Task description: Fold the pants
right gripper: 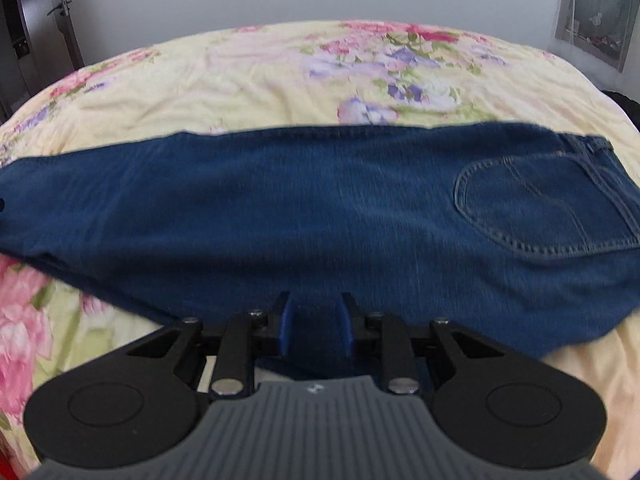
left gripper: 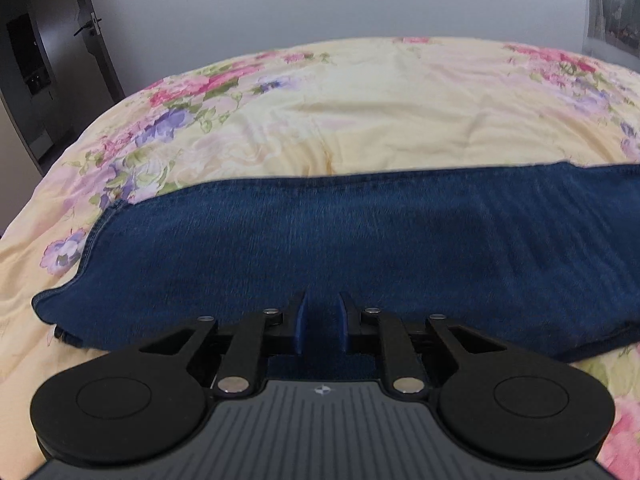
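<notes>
Blue-padded fingers [left gripper: 303, 322] of the left gripper [left gripper: 322, 320] are being seen nearest the lens in the left wrist view, parted by a narrow gap with denim showing between them; whether cloth is actually being pinched cannot be told. Dark blue pants [left gripper: 360, 240] are being shown lying flat across a floral bedspread [left gripper: 360, 112], the hem end [left gripper: 86, 256] lying toward the left, with stitching visible along its edge. A grey wall [left gripper: 320, 0] and a dark door [left gripper: 60, 60] are being seen beyond the bed. In the right wrist view, the right gripper [right gripper: 316, 324] is being held low at the near edge of the pants [right gripper: 280, 208], its pads [right gripper: 285, 326] standing somewhat wider apart, with denim lying in the gap; a firm hold cannot be confirmed. A stitched back pocket [right gripper: 540, 208] is being shown at the right end of the garment, near the waistband [right gripper: 596, 152]. A curtained window [right gripper: 596, 12] is being glimpsed at upper right, past the bedspread [right gripper: 260, 80].
</notes>
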Demonstrator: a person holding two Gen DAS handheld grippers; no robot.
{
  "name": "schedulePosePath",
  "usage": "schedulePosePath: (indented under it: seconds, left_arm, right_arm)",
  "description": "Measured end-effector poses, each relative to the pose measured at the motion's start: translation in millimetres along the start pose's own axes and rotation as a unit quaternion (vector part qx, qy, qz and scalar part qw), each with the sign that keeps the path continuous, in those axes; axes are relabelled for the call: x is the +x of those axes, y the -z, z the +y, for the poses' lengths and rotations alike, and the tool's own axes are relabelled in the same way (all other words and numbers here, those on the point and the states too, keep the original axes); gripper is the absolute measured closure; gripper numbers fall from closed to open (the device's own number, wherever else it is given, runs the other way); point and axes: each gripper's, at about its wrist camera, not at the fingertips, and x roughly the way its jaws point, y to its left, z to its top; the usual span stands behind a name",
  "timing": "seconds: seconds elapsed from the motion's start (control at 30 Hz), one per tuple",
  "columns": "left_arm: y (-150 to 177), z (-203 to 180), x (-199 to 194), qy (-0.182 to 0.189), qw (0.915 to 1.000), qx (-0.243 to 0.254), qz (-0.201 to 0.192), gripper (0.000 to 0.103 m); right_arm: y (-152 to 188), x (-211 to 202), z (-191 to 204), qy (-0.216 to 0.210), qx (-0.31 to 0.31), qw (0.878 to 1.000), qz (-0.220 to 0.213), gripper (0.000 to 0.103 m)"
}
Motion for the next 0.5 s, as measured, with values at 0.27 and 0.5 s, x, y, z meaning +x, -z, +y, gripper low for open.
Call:
schedulePosePath:
  seconds: [0.27,0.5]
  left_arm:
    - [25,19,16,-0.035,0.9986,0.027,0.03,0.088]
    - [27,43,-2,-0.058,0.998,-0.008,0.025,0.092]
  right_arm:
    - [31,4,-14,-0.002,-0.018,0.999,0.028,0.091]
    - [30,-4,-20,-0.002,-0.017,0.999,0.04,0.092]
